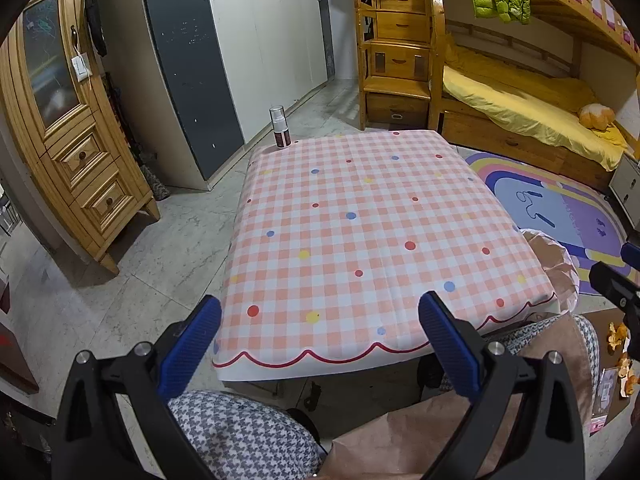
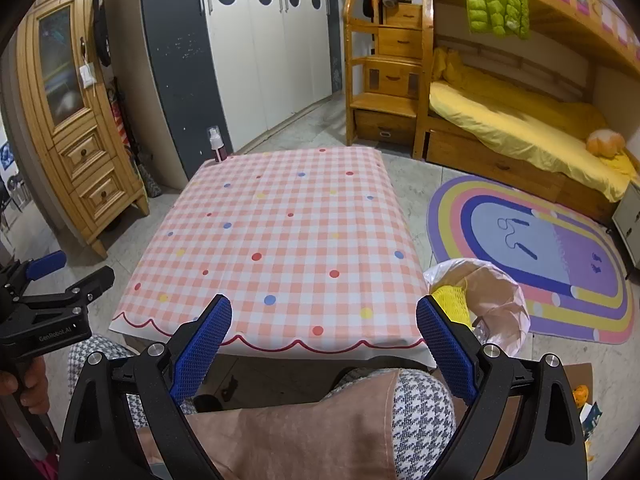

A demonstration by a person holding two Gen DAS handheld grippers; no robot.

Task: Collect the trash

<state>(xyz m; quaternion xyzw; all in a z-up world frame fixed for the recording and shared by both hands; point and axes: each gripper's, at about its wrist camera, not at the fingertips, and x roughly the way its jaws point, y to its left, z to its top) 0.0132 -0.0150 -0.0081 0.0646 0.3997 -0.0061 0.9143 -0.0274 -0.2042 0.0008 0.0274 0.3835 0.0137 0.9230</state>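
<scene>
Ahead of each hand-held gripper, the checked counter (image 1: 360, 232) lies bare except for 1 spray bottle (image 1: 280, 128) upright at its far left corner. Right of the right hand-held gripper (image 2: 324, 340), a lined bin (image 2: 496, 300) stands beside the counter's near right corner.

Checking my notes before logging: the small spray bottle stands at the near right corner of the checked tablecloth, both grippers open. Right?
Not quite. The small spray bottle stands at the far left corner of the pink checked tablecloth, as the left wrist view shows. Both grippers are open.

Glossy checked tablecloth (image 1: 360, 220), wooden cabinet (image 1: 72, 152)
</scene>
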